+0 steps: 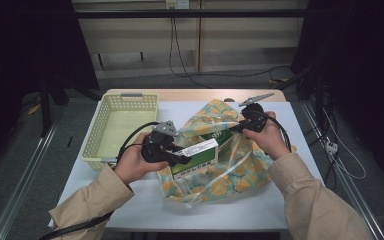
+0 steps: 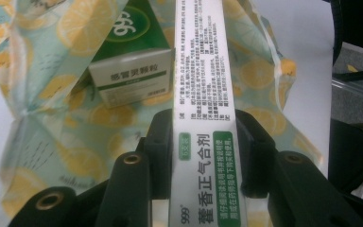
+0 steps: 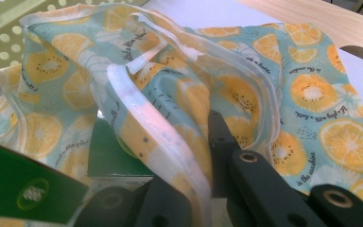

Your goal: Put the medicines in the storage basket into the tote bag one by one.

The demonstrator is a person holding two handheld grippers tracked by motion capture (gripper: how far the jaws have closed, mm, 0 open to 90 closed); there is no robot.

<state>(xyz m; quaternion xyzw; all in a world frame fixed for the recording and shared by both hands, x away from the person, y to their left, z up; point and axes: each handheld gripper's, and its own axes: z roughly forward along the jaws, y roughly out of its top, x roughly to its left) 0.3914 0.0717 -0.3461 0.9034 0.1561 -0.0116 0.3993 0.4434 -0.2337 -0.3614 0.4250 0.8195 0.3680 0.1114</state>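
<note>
Plastic bag (image 1: 220,160) w/ orange-slice print lies crumpled on the white surface (image 1: 145,200), just right of the yellow basket (image 1: 115,125). All places below are rel. to the bag.

Left tool (image 1: 182,159) sits at the bag's left edge, jaws clamped on a long white box (image 1: 196,148) w/ green label; the box pokes out over the bag's mouth, slanting toward its centre. In the left gripper view the white box (image 2: 199,113) runs straight up between the two black jaws, both pads pressing its sides.

Green box (image 1: 202,159) w/ white end face rests inside the bag, under the white box; left gripper view shows the green box (image 2: 132,61) lying on the bag's printed film (image 2: 42,94).

Right tool (image 1: 236,128) is at the bag's upper right, closed on the rim: right gripper view shows the thick clear rim (image 3: 151,132) pinched between its jaws, held up off the surface. Bag mouth gapes between the two tools.
</note>
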